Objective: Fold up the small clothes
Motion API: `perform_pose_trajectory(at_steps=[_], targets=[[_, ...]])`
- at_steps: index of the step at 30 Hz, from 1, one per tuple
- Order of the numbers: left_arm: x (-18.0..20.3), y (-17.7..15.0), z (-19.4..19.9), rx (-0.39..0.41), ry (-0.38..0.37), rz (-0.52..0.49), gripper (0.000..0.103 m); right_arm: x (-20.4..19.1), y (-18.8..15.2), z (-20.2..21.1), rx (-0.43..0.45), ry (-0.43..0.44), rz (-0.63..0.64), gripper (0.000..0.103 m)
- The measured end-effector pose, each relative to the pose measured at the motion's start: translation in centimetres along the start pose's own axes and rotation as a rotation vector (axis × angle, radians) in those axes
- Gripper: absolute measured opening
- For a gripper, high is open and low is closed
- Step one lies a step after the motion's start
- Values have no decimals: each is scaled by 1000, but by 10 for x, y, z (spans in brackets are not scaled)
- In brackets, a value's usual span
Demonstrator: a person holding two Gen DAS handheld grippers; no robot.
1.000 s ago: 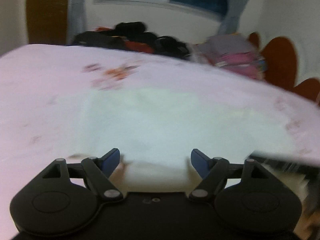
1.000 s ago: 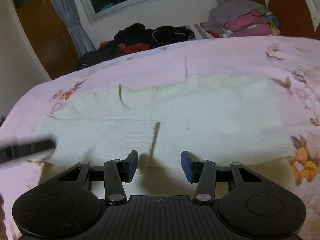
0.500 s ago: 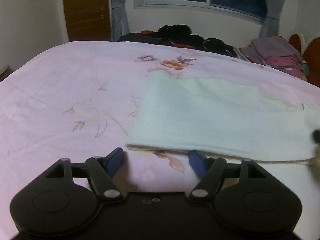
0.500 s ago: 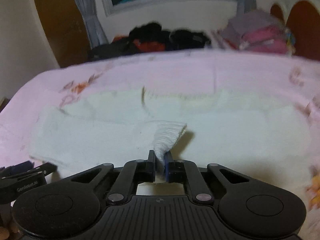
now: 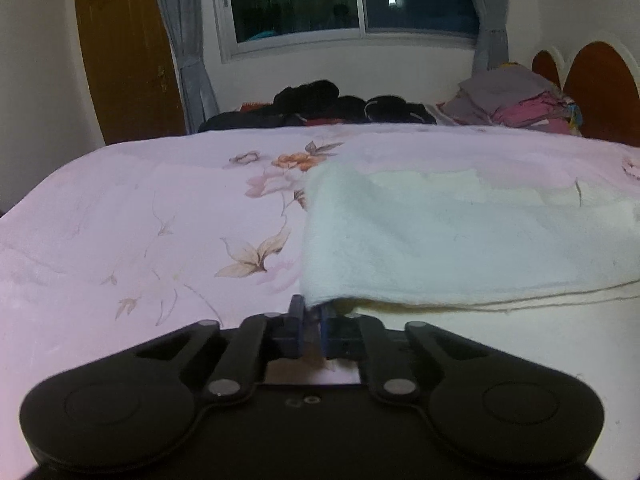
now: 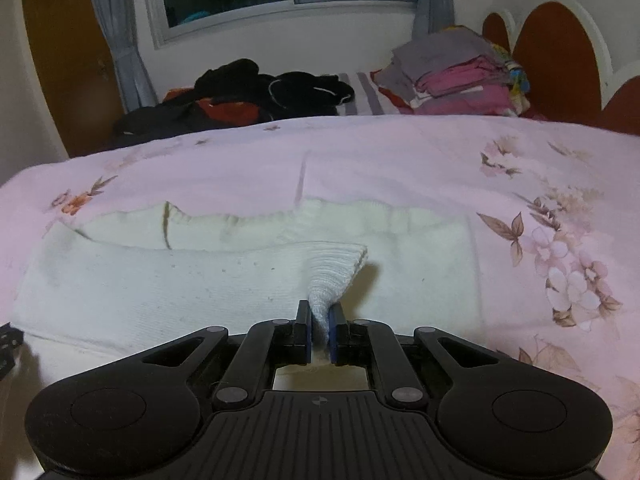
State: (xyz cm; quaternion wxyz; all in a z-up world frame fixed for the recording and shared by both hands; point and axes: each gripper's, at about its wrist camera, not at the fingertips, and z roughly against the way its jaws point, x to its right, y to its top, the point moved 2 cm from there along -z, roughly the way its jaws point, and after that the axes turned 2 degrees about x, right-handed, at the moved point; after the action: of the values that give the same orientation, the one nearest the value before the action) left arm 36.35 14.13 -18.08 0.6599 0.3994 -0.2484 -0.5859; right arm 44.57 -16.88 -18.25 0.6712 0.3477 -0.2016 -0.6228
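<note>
A cream knit sweater lies flat on the pink floral bedspread. Its sleeve is folded across the body. My right gripper is shut on the ribbed cuff of that sleeve and lifts it slightly. In the left wrist view the same sweater lies to the right. My left gripper is shut on its near left corner at the folded edge.
A pile of dark clothes lies at the far edge of the bed. A stack of folded grey and pink clothes sits at the far right by the headboard. A window and a wooden door stand behind.
Both grippers were open a second ago. The right one closed on the sleeve cuff first, then the left moved to the sweater's left corner and closed on it.
</note>
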Motion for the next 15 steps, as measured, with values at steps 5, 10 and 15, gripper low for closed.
perform_pose_trajectory(at_steps=[5, 10, 15], targets=[[5, 6, 17, 72, 0, -47, 5, 9, 0, -7, -2, -72, 3, 7], [22, 4, 20, 90, -7, -112, 5, 15, -6, -11, -4, -110, -6, 7], [10, -2, 8, -42, -4, -48, 7, 15, -7, -14, -9, -135, 20, 8]])
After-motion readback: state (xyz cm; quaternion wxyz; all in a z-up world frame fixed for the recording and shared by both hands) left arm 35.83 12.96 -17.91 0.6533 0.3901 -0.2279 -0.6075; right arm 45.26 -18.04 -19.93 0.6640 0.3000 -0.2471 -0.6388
